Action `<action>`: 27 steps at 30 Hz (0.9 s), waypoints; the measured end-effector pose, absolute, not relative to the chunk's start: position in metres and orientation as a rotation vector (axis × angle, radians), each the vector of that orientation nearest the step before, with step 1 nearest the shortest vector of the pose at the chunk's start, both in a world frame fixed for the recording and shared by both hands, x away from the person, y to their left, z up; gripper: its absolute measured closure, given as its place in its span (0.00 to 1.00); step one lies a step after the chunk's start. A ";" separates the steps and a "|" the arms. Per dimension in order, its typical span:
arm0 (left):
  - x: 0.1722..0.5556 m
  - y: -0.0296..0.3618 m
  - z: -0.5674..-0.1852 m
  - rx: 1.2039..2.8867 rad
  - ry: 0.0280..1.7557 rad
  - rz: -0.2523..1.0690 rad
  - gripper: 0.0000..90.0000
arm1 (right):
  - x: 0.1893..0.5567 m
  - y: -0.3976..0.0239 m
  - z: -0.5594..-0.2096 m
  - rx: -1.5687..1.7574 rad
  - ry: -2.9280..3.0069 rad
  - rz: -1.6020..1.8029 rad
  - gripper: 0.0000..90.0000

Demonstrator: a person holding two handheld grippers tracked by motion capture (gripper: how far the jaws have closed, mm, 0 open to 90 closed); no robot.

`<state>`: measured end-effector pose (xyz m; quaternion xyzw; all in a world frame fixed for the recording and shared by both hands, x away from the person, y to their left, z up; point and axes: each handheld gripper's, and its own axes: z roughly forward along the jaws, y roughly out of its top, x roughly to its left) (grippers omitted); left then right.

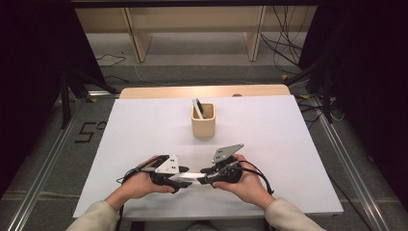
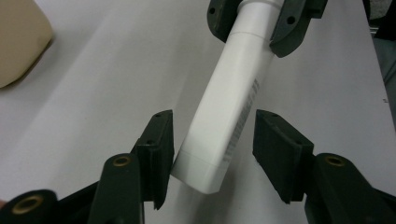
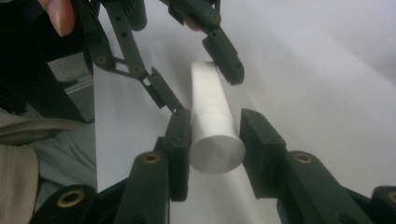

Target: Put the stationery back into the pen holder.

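White tube [image 2: 224, 116] hangs just above the counter [image 1: 144, 130], near your edge, between your two hands. From the high view you can barely see it, because your hands and tongs cover most of it. It lies almost level, with its long side running from one hand to the other. Its round cap end sits in your right tongs [image 3: 215, 140], which squeeze it tight. Its flat sealed end pokes between your left tongs [image 2: 212, 154]. One pad looks to touch it and the other stands apart, so they are not gripping. The tube is plain white with small grey print along one edge.
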<state>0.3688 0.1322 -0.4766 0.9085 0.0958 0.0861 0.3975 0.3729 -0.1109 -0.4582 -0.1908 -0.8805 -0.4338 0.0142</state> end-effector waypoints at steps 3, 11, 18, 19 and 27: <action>0.369 0.131 -0.477 2.298 0.228 0.197 0.59 | 0.373 -0.110 -0.458 -0.576 -2.743 -1.351 0.73; 0.369 0.130 -0.479 2.311 0.207 0.142 0.67 | 0.373 -0.108 -0.458 -0.537 -2.733 -1.351 0.73; 0.366 0.127 -0.476 2.347 0.135 0.125 0.74 | 0.374 -0.108 -0.458 -0.487 -2.710 -1.363 0.72; 0.365 0.126 -0.475 2.343 0.137 0.116 0.75 | 0.375 -0.109 -0.457 -0.483 -2.706 -1.375 0.71; 0.365 0.127 -0.475 2.322 0.190 0.118 0.78 | 0.376 -0.110 -0.455 -0.530 -2.686 -1.442 0.63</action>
